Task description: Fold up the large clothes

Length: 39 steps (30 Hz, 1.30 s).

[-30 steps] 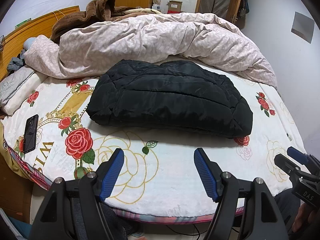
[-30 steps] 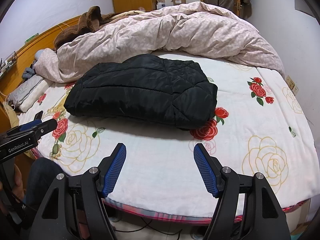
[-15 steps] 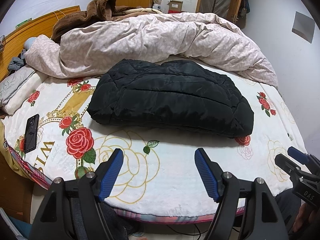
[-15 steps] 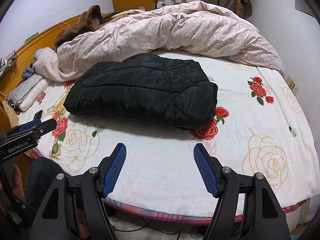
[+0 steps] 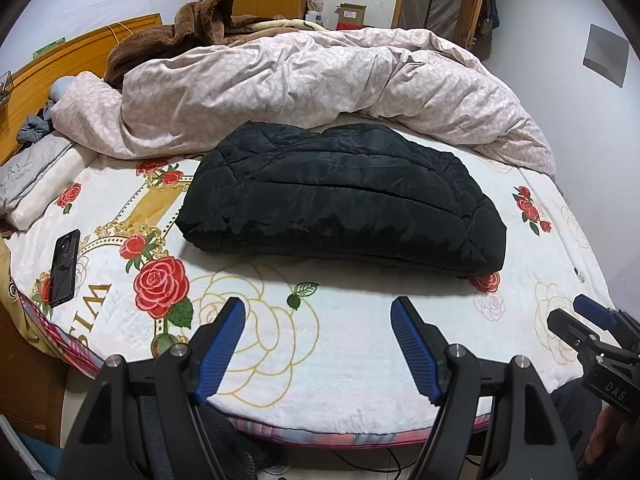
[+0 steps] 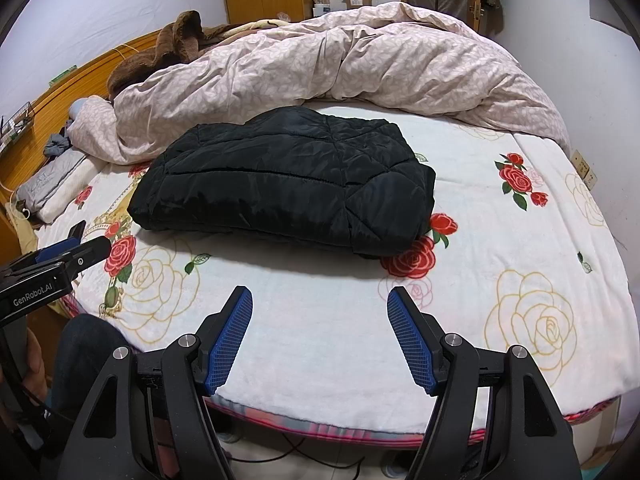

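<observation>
A black quilted jacket [image 5: 340,200] lies folded into a thick rectangle in the middle of the bed; it also shows in the right wrist view [image 6: 288,180]. My left gripper [image 5: 318,312] is open and empty, held above the bed's near edge, well short of the jacket. My right gripper [image 6: 320,304] is open and empty too, at the near edge, apart from the jacket. The right gripper shows at the right edge of the left wrist view [image 5: 588,324], and the left gripper at the left edge of the right wrist view [image 6: 72,254].
The bed has a white rose-print blanket [image 5: 360,360]. A pink duvet [image 5: 300,84] is heaped behind the jacket, with a brown blanket [image 5: 192,24] beyond it. A black phone [image 5: 64,268] lies near the left edge. Pillows [image 5: 32,176] sit by the wooden headboard.
Almost nothing. The left wrist view has shifted very slightly; the jacket and both grippers stay as they were.
</observation>
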{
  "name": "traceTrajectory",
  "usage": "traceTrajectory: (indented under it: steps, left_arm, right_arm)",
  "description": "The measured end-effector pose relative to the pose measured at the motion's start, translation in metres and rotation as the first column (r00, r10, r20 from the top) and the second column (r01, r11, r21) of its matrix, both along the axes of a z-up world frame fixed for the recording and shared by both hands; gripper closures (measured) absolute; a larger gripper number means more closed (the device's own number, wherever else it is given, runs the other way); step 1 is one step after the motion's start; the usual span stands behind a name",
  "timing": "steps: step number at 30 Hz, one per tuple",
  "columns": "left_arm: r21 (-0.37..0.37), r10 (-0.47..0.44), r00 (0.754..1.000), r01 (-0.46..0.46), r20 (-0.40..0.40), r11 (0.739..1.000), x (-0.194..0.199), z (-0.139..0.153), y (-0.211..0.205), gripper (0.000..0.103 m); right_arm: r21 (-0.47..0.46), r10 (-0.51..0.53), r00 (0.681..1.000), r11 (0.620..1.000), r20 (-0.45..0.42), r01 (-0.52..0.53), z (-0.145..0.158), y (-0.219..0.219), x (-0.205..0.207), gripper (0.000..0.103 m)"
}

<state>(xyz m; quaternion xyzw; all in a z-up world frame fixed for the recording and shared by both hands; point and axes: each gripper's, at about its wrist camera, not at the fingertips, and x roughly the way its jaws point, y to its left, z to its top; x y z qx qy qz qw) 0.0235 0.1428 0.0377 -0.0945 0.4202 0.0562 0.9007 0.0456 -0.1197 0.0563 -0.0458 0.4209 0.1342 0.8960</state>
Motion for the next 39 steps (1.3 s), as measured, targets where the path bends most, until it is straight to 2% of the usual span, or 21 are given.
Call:
traceTrajectory:
  steps: [29,39]
  left_arm:
    - [0.026,0.006,1.0,-0.006,-0.01,1.0,0.0,-0.003,-0.007,0.026]
    - [0.044,0.034,0.999,-0.034,-0.001,0.998,0.001,-0.004,-0.011,0.026]
  right_arm:
    - [0.0,0.011,1.0,1.0,-0.014,-0.011,-0.011,-0.003,-0.003,0.033]
    - [-0.001,0.01,1.0,1.0,-0.027,-0.01,-0.01,-0.004,0.001,0.033]
